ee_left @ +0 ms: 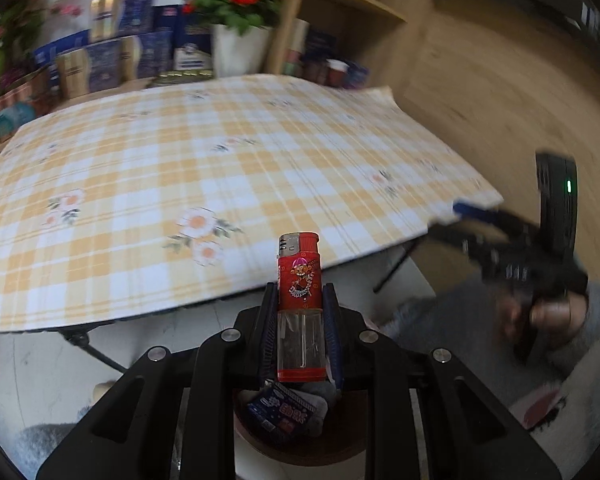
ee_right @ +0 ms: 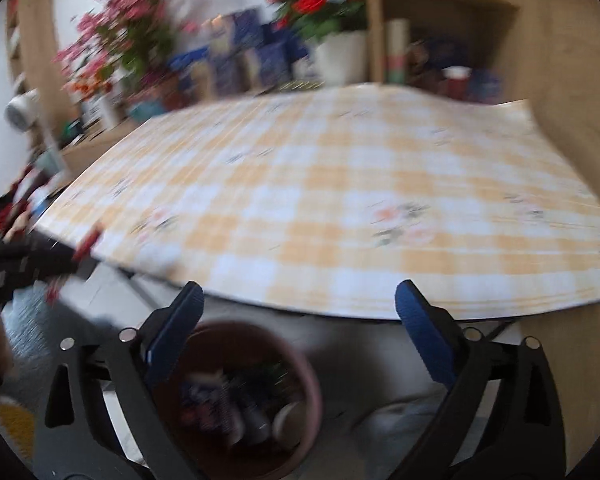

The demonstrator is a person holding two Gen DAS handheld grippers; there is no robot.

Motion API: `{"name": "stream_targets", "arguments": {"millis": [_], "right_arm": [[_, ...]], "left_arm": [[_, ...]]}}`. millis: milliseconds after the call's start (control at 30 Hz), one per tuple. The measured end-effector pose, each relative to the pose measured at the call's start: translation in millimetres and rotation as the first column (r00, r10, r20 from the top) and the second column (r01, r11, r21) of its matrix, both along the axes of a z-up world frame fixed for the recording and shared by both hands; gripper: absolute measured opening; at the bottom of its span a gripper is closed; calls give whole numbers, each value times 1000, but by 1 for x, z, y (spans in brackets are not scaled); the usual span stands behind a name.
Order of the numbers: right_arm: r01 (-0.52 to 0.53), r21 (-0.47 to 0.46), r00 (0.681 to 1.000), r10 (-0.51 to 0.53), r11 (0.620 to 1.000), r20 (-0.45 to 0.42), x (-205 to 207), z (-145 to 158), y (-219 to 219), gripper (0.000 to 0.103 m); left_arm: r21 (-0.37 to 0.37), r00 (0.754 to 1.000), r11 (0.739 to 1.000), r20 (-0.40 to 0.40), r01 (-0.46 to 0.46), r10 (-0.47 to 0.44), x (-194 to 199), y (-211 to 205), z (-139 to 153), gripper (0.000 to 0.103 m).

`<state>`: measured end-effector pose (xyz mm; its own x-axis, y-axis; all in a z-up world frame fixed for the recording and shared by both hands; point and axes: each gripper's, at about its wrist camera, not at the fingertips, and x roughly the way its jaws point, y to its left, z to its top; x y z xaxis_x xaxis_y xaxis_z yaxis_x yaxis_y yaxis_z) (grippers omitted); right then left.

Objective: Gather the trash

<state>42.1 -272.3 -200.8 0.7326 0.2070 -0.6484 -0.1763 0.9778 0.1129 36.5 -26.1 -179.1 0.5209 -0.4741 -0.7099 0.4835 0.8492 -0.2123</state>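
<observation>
Checked tablecloth [ee_left: 220, 168] cleared; bin [ee_right: 300, 360] at 6 o'clock.
We pinch lighter [ee_left: 299, 280] in left gripper [ee_left: 299, 320]; right gripper [ee_right: 300, 320] spread, empty. Next: release over bin.

The tabletop [ee_right: 340, 200] lies bare, open to passage across its checked cloth. Its near edge overhangs the bin [ee_right: 236, 392] below; the bin's mouth is open, already part filled with trash [ee_right: 228, 400]. Boxes [ee_left: 112, 48], flowerpot [ee_left: 240, 48] and shelf [ee_left: 352, 4] crowd the far side.
</observation>
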Motion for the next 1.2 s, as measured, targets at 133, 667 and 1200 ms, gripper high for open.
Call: {"name": "stream_targets", "arguments": {"millis": [133,667,1200], "right_arm": [[133,26,991,-133,991,32,-5,-7,-27,97],[183,22,983,-182,983,-9,-5,-24,-34,97],[180,19,983,-180,983,-25,-3,-25,-32,97]], "left_arm": [[54,994,993,-32,102,-100,-4,-24,-24,22],[94,976,992,-208,79,-58,16,-30,-102,22],[105,994,992,-76,-64,72,13,-12,-75,93]]}}
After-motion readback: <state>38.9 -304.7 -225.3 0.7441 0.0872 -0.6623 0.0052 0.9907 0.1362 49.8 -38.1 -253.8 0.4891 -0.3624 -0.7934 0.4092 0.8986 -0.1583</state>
